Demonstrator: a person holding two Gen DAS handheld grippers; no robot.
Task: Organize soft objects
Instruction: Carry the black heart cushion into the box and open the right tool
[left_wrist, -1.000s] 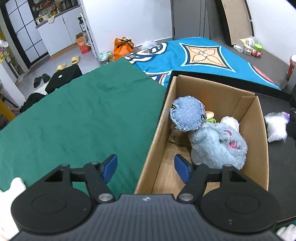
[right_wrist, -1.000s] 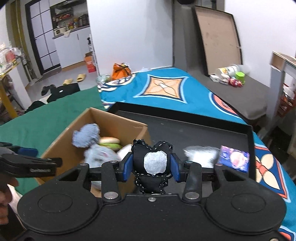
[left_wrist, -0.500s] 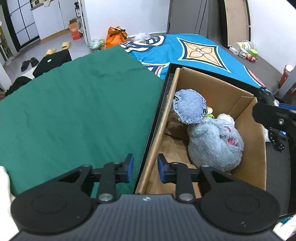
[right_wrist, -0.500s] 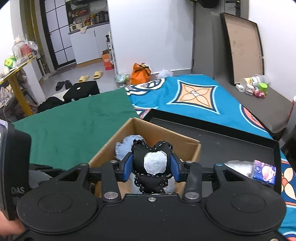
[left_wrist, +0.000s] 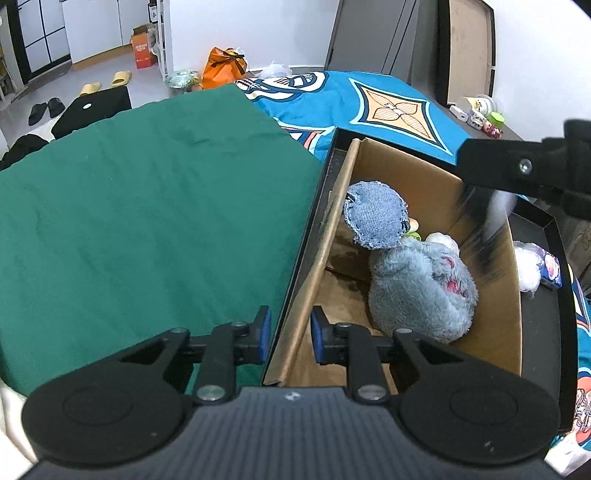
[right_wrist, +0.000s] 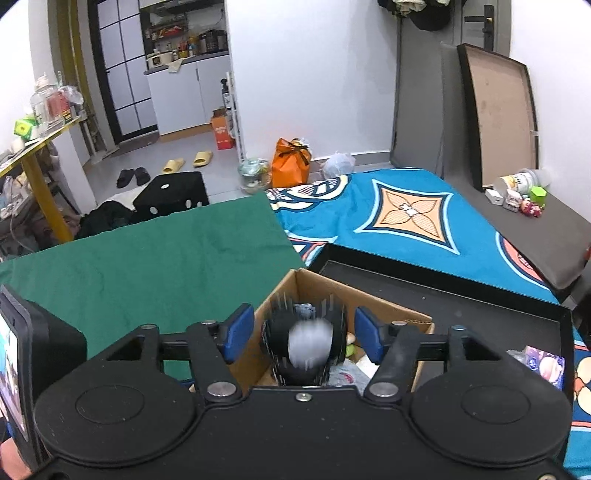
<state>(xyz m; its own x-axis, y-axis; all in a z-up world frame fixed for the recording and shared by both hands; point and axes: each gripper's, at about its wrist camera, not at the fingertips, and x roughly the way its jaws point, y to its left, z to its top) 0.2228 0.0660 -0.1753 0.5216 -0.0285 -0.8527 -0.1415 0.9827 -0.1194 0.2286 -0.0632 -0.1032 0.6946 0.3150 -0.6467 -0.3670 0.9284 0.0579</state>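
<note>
The right tongs (right_wrist: 303, 334) are opening, and the blurry black pouch (right_wrist: 304, 347) sits loose between them. The left tongs (left_wrist: 288, 334) pinch the cardboard box (left_wrist: 325, 258) wall.

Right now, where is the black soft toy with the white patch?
Right wrist view: the black toy, blurred, sits between the opening right tool pads, touching neither, over the cardboard box.

**Box in the tray, cloths beside and behind**

The cardboard box (left_wrist: 424, 173) is standing in the left part of a shallow tray (left_wrist: 539, 325). A cloth (left_wrist: 147, 206) is lying left of the tray, and a patterned blanket (left_wrist: 391, 107) is lying behind it. Inside the box, a plush toy (left_wrist: 421, 288) is sitting against the right wall, with a round fabric cushion (left_wrist: 373, 214) leaning behind it. A packet (left_wrist: 550, 266) is lying in the tray right of the box.
</note>
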